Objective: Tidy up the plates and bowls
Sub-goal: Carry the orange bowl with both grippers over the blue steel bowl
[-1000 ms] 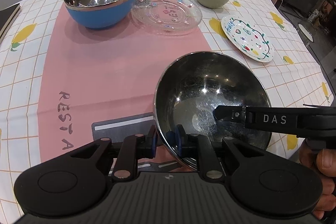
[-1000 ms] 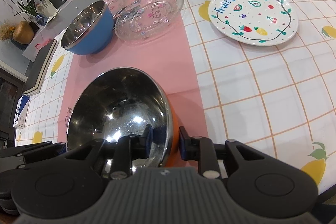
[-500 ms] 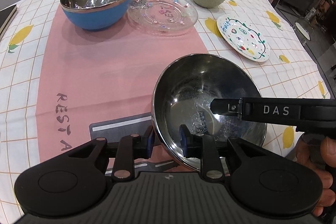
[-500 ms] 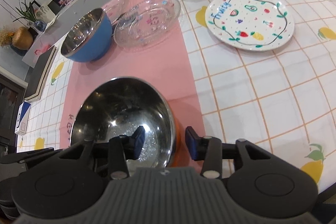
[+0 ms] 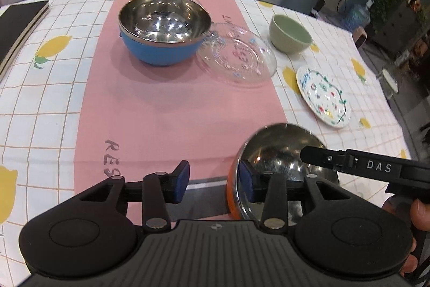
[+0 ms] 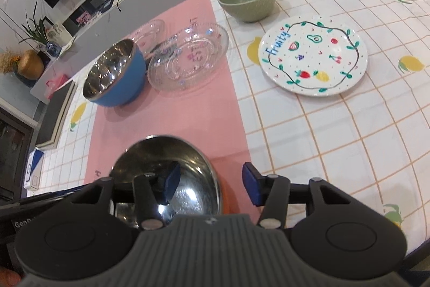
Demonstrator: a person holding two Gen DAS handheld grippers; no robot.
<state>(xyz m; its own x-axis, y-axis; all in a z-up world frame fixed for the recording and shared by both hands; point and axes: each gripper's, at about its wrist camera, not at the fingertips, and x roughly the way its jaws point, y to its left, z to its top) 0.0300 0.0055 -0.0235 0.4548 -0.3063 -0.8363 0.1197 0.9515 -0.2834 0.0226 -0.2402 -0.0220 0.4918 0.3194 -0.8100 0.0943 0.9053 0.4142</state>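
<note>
Surface [image 5: 48,88] first: you are working over a checked, lemon-printed cloth with a pink runner [image 5: 172,109] down its middle, and that runner is your landmark. At the runner's far end sits the blue bowl [image 5: 161,28] with its steel lining; touching it on the right, half off the runner's edge, lies the clear glass plate [image 5: 239,58]. Off the runner to the right is the white fruit-print plate [image 6: 313,57], and beyond it the green bowl [image 6: 247,0]. At the runner's near right corner sits the orange-sided steel bowl [image 5: 276,160] — both your tools straddle its rim. Your left gripper [image 5: 213,183] has one pad inside the bowl and the other well clear outside; its jaws are opening, released. Your right gripper [image 6: 208,186] likewise — jaws opening, rim between them, neither pad pressing.
</note>
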